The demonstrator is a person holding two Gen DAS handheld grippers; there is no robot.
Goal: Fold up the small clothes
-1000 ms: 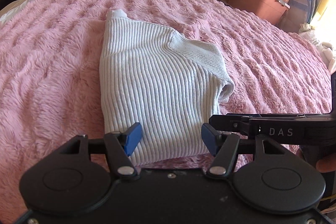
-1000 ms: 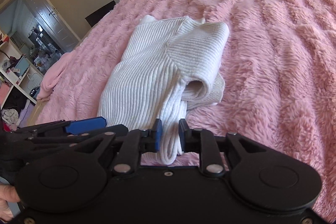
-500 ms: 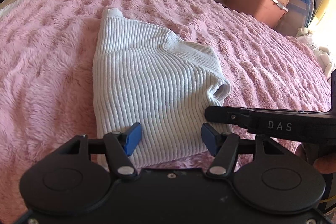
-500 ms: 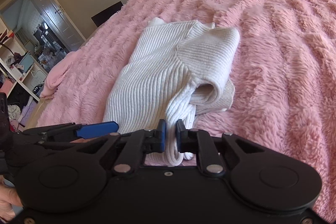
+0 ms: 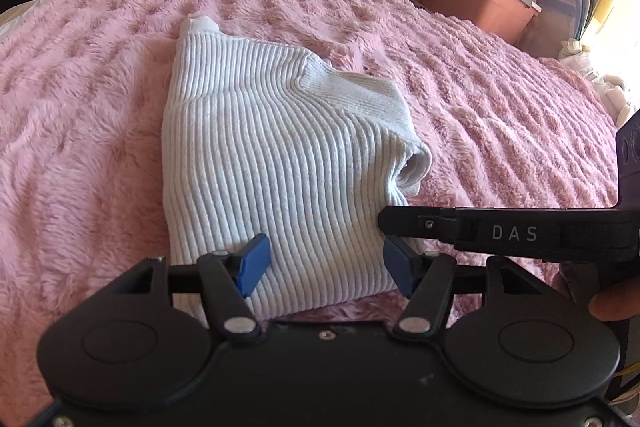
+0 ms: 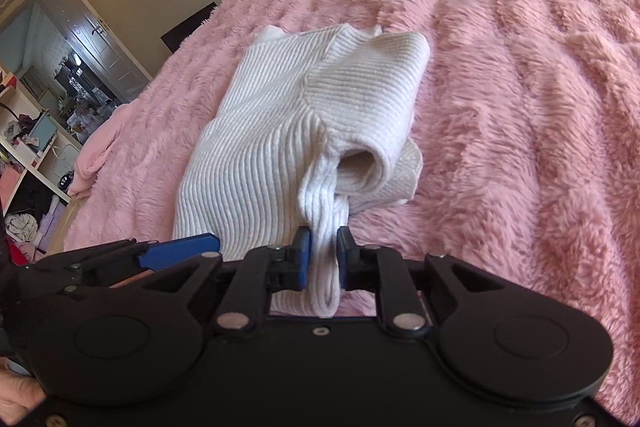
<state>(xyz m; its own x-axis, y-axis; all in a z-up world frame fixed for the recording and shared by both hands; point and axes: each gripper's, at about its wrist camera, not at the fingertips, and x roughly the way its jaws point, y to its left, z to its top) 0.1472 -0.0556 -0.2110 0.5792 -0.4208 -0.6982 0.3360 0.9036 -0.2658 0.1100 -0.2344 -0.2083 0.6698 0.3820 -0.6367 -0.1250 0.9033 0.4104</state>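
Our right gripper point(image 6: 323, 241) pinches the white sweater's point(image 5: 280, 163) near-right hem on the pink blanket point(image 6: 520, 107), jaws easing open. Left gripper point(image 5: 324, 267) spread wide over the near hem, probably not touching.

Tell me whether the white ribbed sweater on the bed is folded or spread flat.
Partly folded: the sweater lies doubled in layers on the pink blanket, sleeve tucked across, its near edge bunched in the right tool.

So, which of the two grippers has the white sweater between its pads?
The right gripper: a bunched fold of the white sweater sits between its pads, which are just opening. The left gripper stands wide open above the sweater's near edge, gripping nothing.
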